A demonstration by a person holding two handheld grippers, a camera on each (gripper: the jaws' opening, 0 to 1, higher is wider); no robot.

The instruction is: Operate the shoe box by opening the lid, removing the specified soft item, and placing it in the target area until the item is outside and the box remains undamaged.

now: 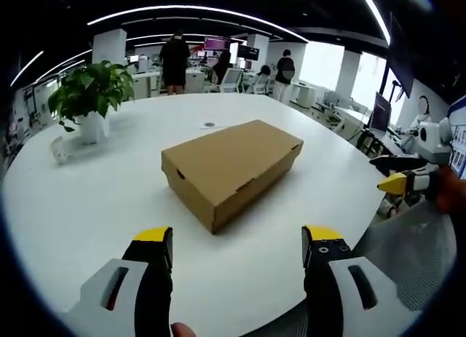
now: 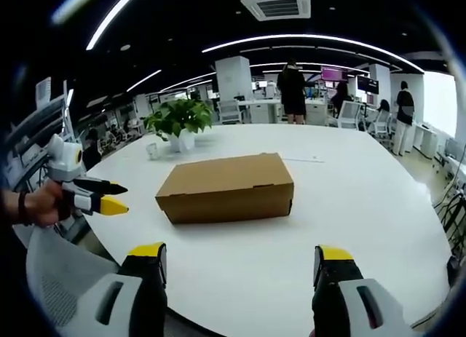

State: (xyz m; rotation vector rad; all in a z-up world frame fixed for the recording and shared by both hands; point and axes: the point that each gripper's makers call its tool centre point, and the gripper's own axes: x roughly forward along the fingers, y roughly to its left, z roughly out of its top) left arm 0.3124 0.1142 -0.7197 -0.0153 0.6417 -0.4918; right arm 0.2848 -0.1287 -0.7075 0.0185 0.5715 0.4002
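A brown cardboard shoe box [image 1: 231, 169] lies on the white round table [image 1: 80, 206] with its lid down. In the left gripper view it sits just ahead of my left gripper [image 1: 237, 242], whose yellow-tipped jaws stand wide apart with nothing between them. My right gripper [image 1: 397, 173] comes in from the right edge, off the table's rim. In the right gripper view the box [image 2: 227, 185] lies side-on beyond my right gripper [image 2: 242, 255], open and empty. The left gripper [image 2: 115, 196] is held by a hand at the left. The box's contents are hidden.
A potted green plant [image 1: 91, 97] stands at the table's far left, with a small white object [image 1: 58, 149] beside it. The plant [image 2: 178, 119] sits behind the box in the right gripper view. Several people stand among desks in the background. Chairs line the table's right side.
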